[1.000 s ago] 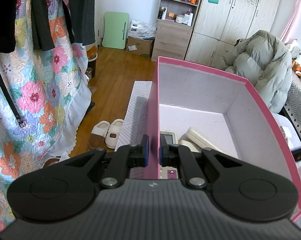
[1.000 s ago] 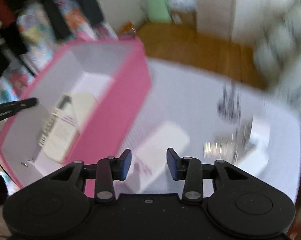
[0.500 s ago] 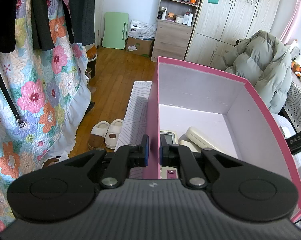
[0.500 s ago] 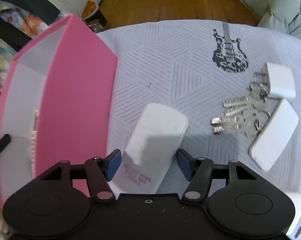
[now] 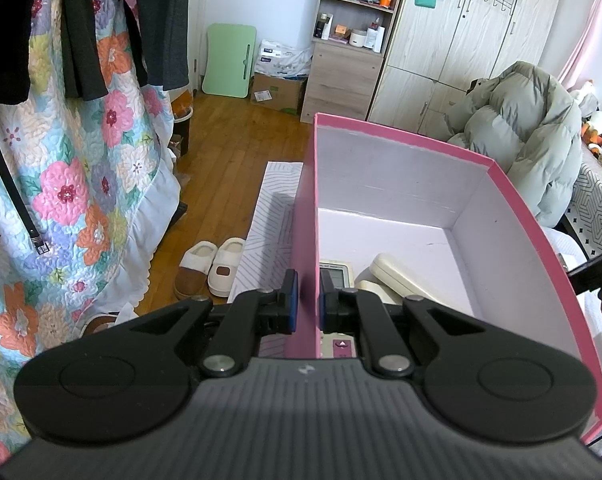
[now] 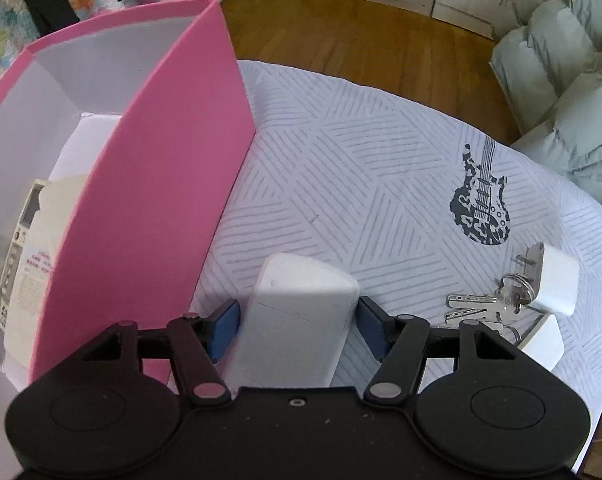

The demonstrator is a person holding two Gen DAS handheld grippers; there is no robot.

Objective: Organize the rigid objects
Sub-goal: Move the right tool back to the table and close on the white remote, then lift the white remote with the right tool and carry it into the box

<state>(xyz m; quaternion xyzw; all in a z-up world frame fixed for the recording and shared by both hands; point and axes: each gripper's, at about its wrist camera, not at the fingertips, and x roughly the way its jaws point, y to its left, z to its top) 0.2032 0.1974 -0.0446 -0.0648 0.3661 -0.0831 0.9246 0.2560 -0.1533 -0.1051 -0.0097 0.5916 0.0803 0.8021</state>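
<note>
The task looks partly done. The pink box point(image 5: 501, 208) sits on the striped cloth point(image 6: 361, 168) and already holds what appear to be three items: a remote with a screen point(image 5: 337, 276) lying flat and two cream cases point(image 5: 397, 276) beside it, one leaning on the other, though the gripper body hides part of the floor, so the count may be short. The left gripper point(image 5: 305, 306) is clamped on the box's near-left wall, one finger outside and one inside, seemingly steadying it. The right gripper point(image 6: 297, 320) is spread wide with its pads on either side of a white rectangular device point(image 6: 301, 320) that lies on the cloth just beside the box's outer wall; a small gap shows at each pad, so it is not yet gripped. Judging from this, that device is the next thing to go in. Farther to the right on the cloth, well apart from the box, lies one bunch of keys point(image 6: 485, 304), one white plug adapter point(image 6: 557, 280) touching it, and one white fob point(image 6: 541, 340) partly hidden behind the gripper arm. So roughly three things are stowed and about four remain outside.
</note>
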